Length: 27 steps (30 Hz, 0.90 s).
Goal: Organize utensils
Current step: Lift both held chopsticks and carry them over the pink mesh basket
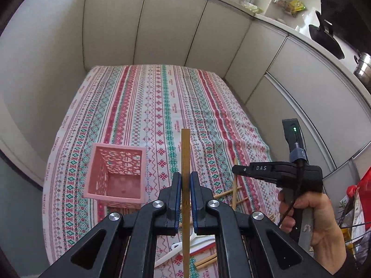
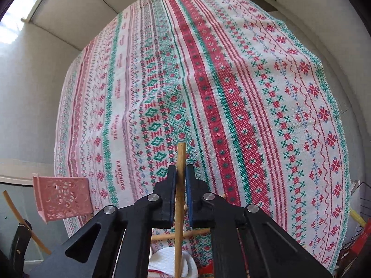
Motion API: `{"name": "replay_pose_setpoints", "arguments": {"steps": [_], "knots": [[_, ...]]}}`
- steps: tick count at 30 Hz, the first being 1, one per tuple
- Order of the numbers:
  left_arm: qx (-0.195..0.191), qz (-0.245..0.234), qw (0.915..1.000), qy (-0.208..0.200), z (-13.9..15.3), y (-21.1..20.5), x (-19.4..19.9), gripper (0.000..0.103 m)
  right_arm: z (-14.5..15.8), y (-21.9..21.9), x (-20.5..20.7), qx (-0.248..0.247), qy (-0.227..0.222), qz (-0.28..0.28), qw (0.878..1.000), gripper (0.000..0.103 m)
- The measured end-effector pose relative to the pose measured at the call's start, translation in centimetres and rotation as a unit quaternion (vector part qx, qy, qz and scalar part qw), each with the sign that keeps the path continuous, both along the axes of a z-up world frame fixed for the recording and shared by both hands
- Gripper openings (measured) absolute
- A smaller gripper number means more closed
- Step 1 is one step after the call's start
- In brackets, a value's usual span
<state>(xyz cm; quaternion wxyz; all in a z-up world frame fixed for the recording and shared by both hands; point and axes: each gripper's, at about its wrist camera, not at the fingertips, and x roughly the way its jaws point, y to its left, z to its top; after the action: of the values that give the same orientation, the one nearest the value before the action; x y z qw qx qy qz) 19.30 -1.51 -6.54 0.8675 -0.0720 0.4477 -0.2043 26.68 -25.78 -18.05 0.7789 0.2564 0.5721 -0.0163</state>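
Note:
My left gripper (image 1: 185,180) is shut on a wooden chopstick (image 1: 185,153) that stands upright between the pads, just right of the empty pink perforated basket (image 1: 116,176). My right gripper (image 2: 180,178) is shut on another wooden chopstick (image 2: 180,162), held upright above the tablecloth. The right gripper also shows in the left wrist view (image 1: 238,169), to the right. The basket shows at the left edge of the right wrist view (image 2: 62,199). More chopsticks (image 1: 231,194) and a white spoon (image 1: 176,250) lie on the cloth below the grippers.
The patterned red, green and white tablecloth (image 1: 162,106) covers a table set against grey cabinet doors (image 1: 167,27). A counter with a black pan (image 1: 324,39) and a steel pot (image 1: 364,67) runs at the back right. A white utensil (image 2: 167,261) lies below the right gripper.

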Motion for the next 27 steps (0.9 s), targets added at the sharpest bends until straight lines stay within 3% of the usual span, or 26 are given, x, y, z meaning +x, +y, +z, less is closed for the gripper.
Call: {"name": "replay_pose_setpoints", "arguments": {"steps": [7, 13, 18, 23, 27], "knots": [[-0.044, 0.063, 0.9926, -0.095, 5.3, 4.6, -2.8, 0.007, 7.3, 1.0, -4.1, 0.01, -0.101, 0.004, 0.995, 0.008], [-0.086, 0.134, 0.968, -0.194, 8.3, 8.1, -4.9, 0.007, 12.5, 2.8, -7.8, 0.003, -0.188, 0.01, 0.982, 0.008], [-0.098, 0.186, 0.9452, -0.25, 8.4, 9.6, -4.3, 0.007, 16.2, 4.6, -9.9, -0.015, -0.254, 0.013, 0.967, 0.008], [-0.108, 0.229, 0.9247, -0.284, 7.6, 10.8, -2.6, 0.007, 17.7, 5.5, -10.3, -0.011, -0.295, 0.008, 0.956, 0.008], [-0.085, 0.237, 0.9145, -0.317, 6.7, 10.2, -1.2, 0.007, 18.6, 6.0, -10.1, -0.001, -0.324, 0.002, 0.946, 0.008]]}}
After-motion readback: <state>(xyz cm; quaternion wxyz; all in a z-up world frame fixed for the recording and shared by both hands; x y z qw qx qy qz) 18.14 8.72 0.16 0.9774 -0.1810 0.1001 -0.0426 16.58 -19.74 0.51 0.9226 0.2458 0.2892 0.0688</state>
